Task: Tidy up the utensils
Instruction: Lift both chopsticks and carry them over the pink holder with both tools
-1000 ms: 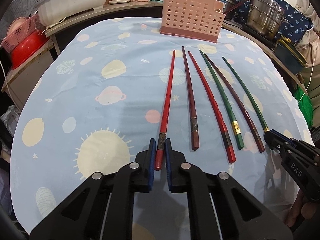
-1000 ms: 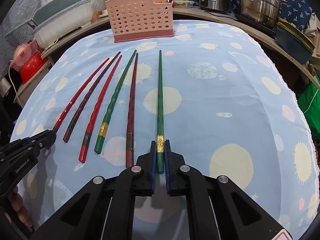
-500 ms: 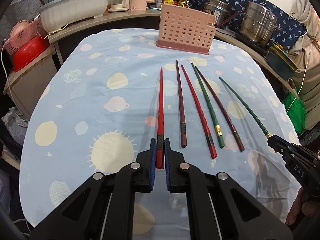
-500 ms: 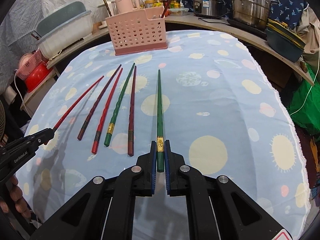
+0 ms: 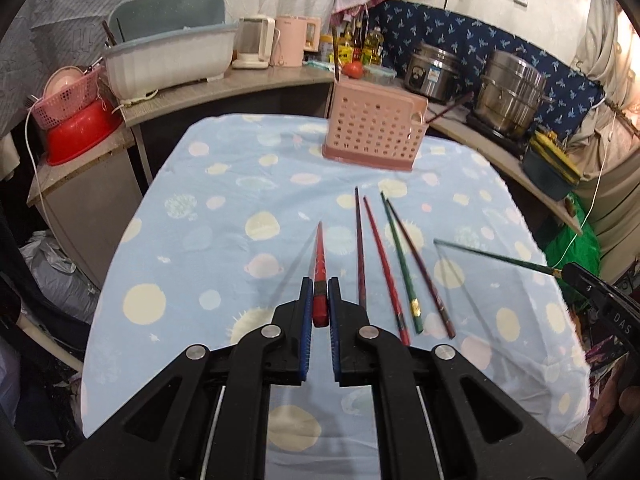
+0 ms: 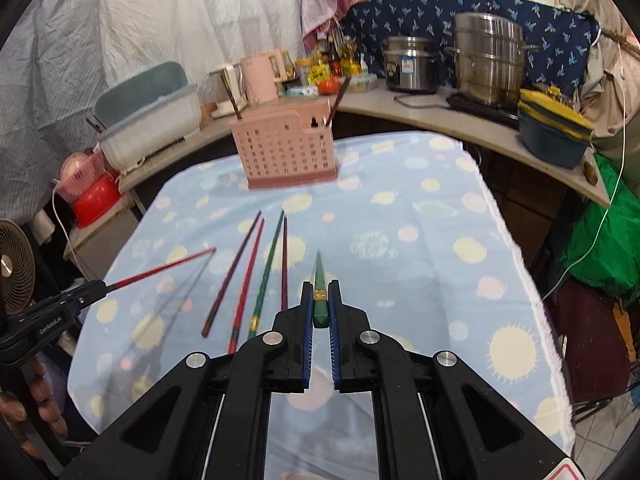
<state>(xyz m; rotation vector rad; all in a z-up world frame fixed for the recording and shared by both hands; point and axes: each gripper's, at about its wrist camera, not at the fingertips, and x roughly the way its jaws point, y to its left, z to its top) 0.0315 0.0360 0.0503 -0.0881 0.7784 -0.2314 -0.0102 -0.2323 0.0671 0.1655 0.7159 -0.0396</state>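
Chopsticks are now rising off the table (image 5: pixel 192 248), red chopstick (image 5: pixel 320 276) pinched in left fingers (image 5: pixel 306 312), green chopstick (image 6: pixel 319 292) in right fingers (image 6: pixel 307 316), pink basket (image 5: pixel 374 126) waiting far.

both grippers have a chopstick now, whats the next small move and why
Probably carry both forward toward the pink basket at the far end of the table. The left gripper is shut on the red chopstick, the right gripper on the green chopstick, both lifted off the cloth, and four chopsticks wait behind.

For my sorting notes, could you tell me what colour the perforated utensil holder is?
The utensil holder is pale pink with a darker pink base, clearest in the left wrist view.
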